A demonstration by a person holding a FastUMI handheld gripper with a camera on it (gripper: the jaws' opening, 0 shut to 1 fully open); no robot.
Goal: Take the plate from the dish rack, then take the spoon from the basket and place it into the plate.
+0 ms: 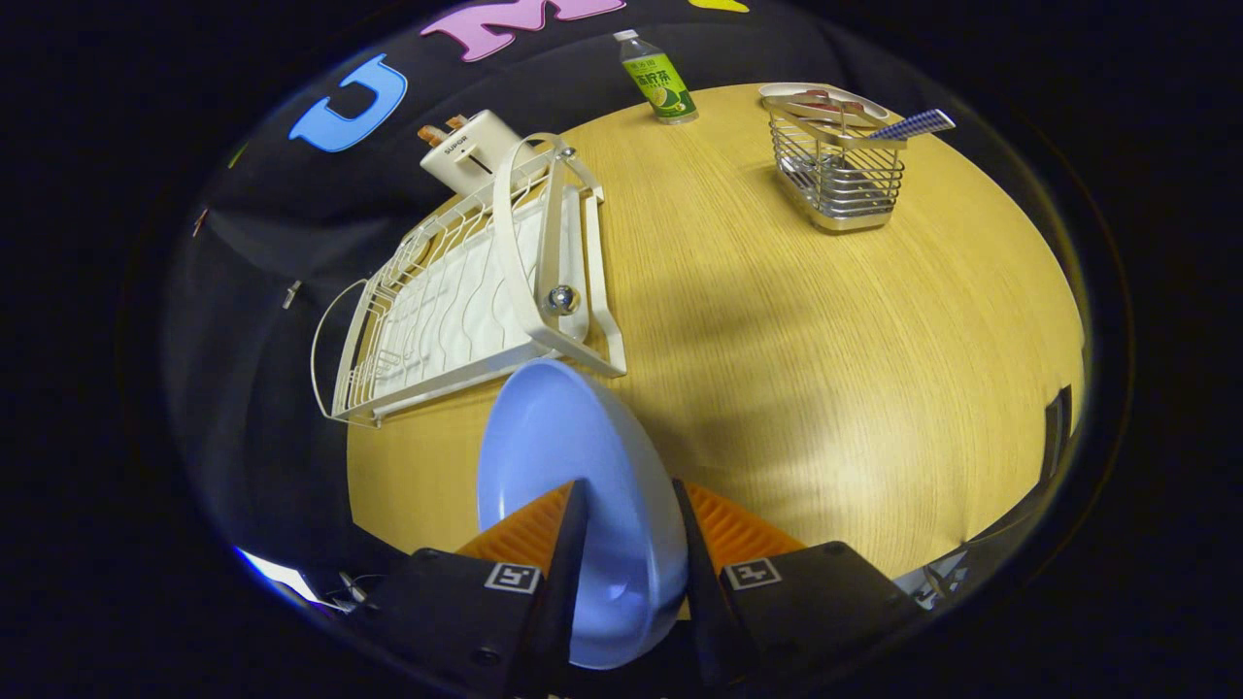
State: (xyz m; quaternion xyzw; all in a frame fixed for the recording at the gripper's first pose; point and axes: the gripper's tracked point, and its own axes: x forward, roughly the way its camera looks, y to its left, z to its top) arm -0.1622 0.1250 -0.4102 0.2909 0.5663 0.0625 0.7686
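Gripping one plate (568, 456) | fingers (568, 529) clamped | one basket (843, 175)

bright, sharp | soft shadows on table (777, 320) | fisheye-bent edges

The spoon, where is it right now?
In the gripper view, the spoon sits in the wire basket far beyond the fingers, across the table from the dish rack.
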